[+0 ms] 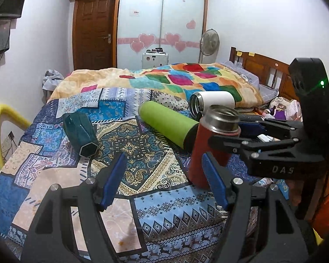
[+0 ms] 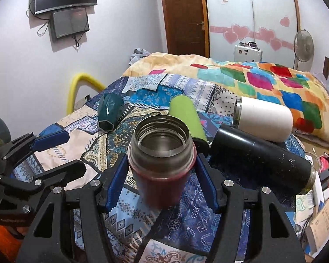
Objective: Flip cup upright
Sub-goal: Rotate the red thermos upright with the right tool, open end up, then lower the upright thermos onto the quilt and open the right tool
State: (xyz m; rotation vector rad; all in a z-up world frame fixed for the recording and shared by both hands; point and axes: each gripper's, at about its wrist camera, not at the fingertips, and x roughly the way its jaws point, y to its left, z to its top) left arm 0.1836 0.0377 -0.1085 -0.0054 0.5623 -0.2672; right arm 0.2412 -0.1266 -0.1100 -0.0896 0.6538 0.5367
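Note:
A red cup [image 2: 162, 160] with a steel open mouth stands upright on the patterned cloth; it also shows in the left wrist view [image 1: 210, 149]. My right gripper [image 2: 162, 175] has its blue pads on both sides of the cup's neck, shut on it; from the left wrist view it [image 1: 236, 135] reaches in from the right. My left gripper [image 1: 164, 179] is open and empty, just left of the red cup. A green cup [image 1: 166, 122], a white cup [image 1: 210, 103], a black cup [image 2: 261, 162] and a teal hexagonal cup [image 1: 81, 133] lie on their sides.
The cloth covers a small table [image 1: 142, 208] beside a bed with a colourful quilt [image 1: 175, 79]. A yellow foam tube [image 1: 2, 127] stands at the left. Clutter and papers [image 2: 318, 219] lie at the right. A fan [image 1: 209, 41] and wardrobe stand behind.

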